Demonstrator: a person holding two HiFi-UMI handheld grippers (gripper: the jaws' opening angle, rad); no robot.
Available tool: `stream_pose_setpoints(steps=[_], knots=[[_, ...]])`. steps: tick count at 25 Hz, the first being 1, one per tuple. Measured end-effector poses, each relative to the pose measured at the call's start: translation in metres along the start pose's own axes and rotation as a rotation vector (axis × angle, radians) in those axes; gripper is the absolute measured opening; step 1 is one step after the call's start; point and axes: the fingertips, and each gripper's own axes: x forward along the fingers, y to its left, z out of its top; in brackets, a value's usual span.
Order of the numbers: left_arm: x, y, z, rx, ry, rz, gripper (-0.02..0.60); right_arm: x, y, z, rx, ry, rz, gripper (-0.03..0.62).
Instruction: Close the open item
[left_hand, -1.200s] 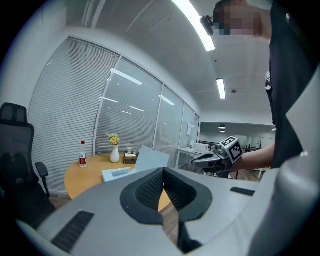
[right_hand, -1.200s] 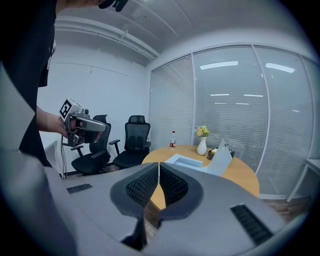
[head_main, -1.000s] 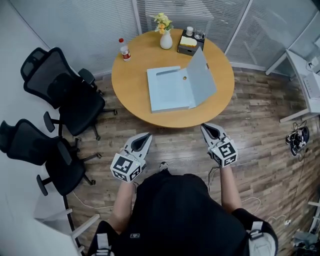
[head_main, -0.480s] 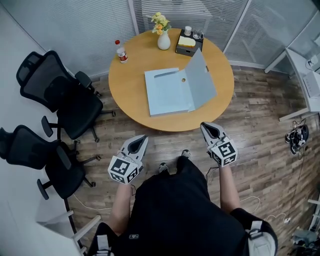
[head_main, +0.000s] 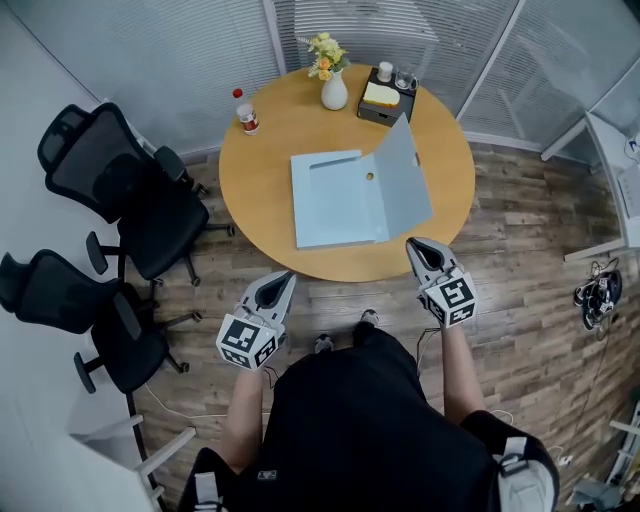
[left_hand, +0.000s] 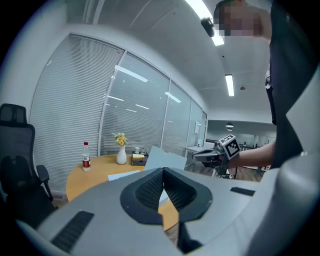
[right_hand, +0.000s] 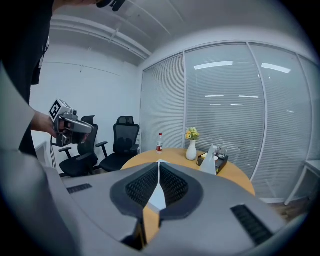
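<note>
I read left gripper (head_main: 283, 280) pressed together, empty, right gripper (head_main: 416, 247) likewise, both just short of table (head_main: 262, 160) edge, open folder (head_main: 340, 200) ahead between them, flap raised on right gripper's side

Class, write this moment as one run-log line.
stage: pre-contact | blue folder: open, cover raised, on table | left claw: shut, empty | right claw: shut, empty

moved: person (head_main: 350, 420) closer to table (head_main: 260, 170) | right tongs (head_main: 414, 244) now at rim
</note>
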Motion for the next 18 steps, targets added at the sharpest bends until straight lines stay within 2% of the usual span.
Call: stream_pose_setpoints(steps=[7,13,15,18], knots=[[0.031,0.003,0.01,-0.01,-0.006,0.046,0.006,0.02,-0.041,0.003,-0.012,0.011,0.042,0.008],[0.058,0.004,0.011,-0.023,0.009,0.074,0.006,0.027,-0.076,0.006,-0.017,-0.007,0.033,0.01],[0.065,0.005,0.01,-0.027,0.015,0.085,0.006,0.026,-0.087,0.005,-0.02,-0.02,0.006,0.03],[0.071,0.006,0.006,-0.037,0.025,0.112,0.006,0.031,-0.101,-0.009,0.019,-0.003,-0.011,0.116]])
